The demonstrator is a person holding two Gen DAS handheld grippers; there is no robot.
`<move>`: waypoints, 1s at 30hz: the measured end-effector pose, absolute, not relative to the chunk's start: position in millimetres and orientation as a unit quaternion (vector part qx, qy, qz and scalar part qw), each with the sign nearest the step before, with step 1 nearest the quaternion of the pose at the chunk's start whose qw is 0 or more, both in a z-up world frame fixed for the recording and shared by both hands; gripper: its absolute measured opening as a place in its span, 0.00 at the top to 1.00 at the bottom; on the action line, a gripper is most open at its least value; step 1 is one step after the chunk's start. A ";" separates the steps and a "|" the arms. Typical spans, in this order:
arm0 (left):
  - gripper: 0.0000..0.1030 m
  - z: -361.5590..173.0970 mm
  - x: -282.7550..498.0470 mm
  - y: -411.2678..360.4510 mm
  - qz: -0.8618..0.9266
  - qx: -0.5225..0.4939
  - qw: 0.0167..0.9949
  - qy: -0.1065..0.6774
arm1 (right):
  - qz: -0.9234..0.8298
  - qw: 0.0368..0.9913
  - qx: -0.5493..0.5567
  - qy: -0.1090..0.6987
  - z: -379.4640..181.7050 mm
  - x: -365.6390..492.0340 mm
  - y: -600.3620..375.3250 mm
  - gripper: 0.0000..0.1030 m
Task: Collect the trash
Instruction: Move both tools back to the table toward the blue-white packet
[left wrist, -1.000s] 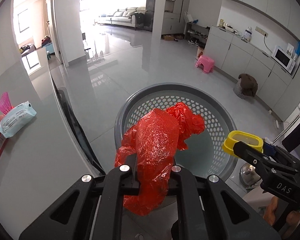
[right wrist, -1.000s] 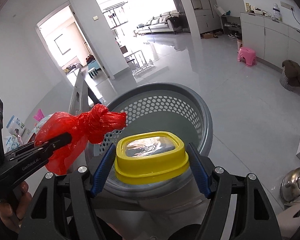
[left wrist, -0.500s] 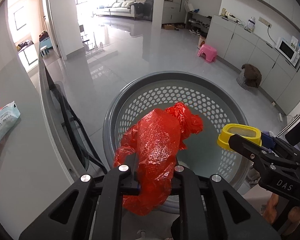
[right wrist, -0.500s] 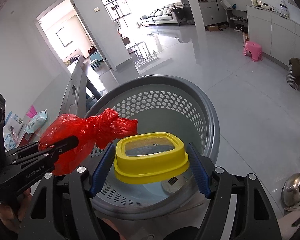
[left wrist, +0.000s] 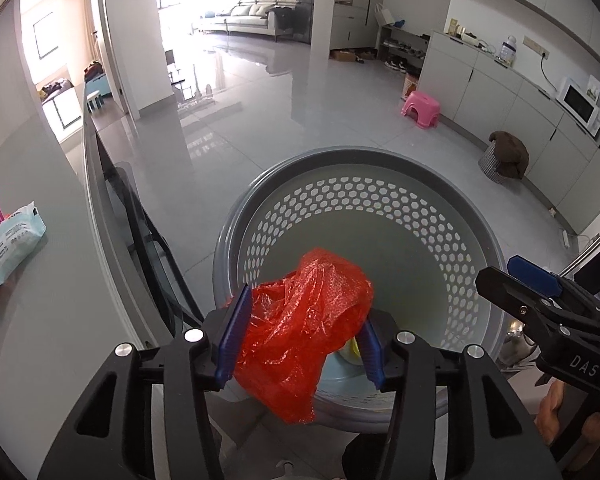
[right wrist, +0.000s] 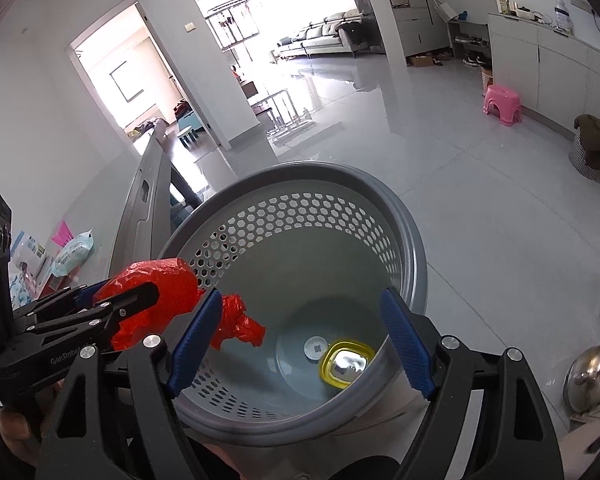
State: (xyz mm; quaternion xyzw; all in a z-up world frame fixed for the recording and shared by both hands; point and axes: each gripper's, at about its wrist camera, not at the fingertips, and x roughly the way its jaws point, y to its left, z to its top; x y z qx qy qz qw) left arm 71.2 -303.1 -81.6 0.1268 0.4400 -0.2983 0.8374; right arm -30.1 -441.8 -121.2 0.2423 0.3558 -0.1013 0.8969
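A: Left gripper (left wrist: pixel 300 334) pose?

B: Tilted steeply down over the near rim of the grey basket (left wrist: pixel 476 236). Its fingers (left wrist: pixel 232 336) have just been opening; the red plastic bag (left wrist: pixel 304 332) sits between the blue pads, bulging above them with a tail hanging below. The left pad looks to be touching the bag. On the right I cannot tell whether the pad presses on it, so a firm grip is not confirmed.

A: And from the other camera?

B: The right wrist view shows the same bag (right wrist: pixel 156 300) at the basket's (right wrist: pixel 412 240) left rim, part inside the left gripper (right wrist: pixel 112 304) and a crumpled end poking past it over the basket's inside.

A: Right gripper (right wrist: pixel 300 340)?

B: Also angled down, held over the near edge of the basket. Its fingers (right wrist: pixel 404 340) have just been widening and stand apart with nothing between them. In the left wrist view it (left wrist: pixel 512 284) enters from the right, fingers seen edge-on.

A: Yellow container (right wrist: pixel 346 364)?

B: On the basket floor, right of centre, beside a small round white label (right wrist: pixel 315 347). The left wrist view shows only a yellow sliver (left wrist: pixel 354 346) under the bag.

A: Anything on the surface (left wrist: pixel 32 320)?

B: A pack of wipes (left wrist: pixel 10 248) at far left.
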 end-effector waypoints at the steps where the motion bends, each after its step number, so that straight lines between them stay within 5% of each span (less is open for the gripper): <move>1: 0.49 -81.6 70.5 -302.6 -0.299 0.125 0.837 0.440 | -0.102 0.897 0.244 0.355 -120.8 -32.0 -442.1 0.24; 4: 0.37 -80.7 71.6 -301.1 -0.298 0.123 0.839 0.439 | -0.105 0.896 0.248 0.353 -120.8 -38.2 -443.2 0.25; 11: 0.25 -76.6 70.0 -296.9 -0.297 0.116 0.842 0.435 | -0.112 0.896 0.255 0.346 -116.2 -48.0 -446.2 0.24; 30: 0.17 -48.0 49.3 -245.9 -0.283 0.087 0.869 0.396 | -0.095 0.903 0.251 0.336 -97.8 -58.3 -406.6 0.24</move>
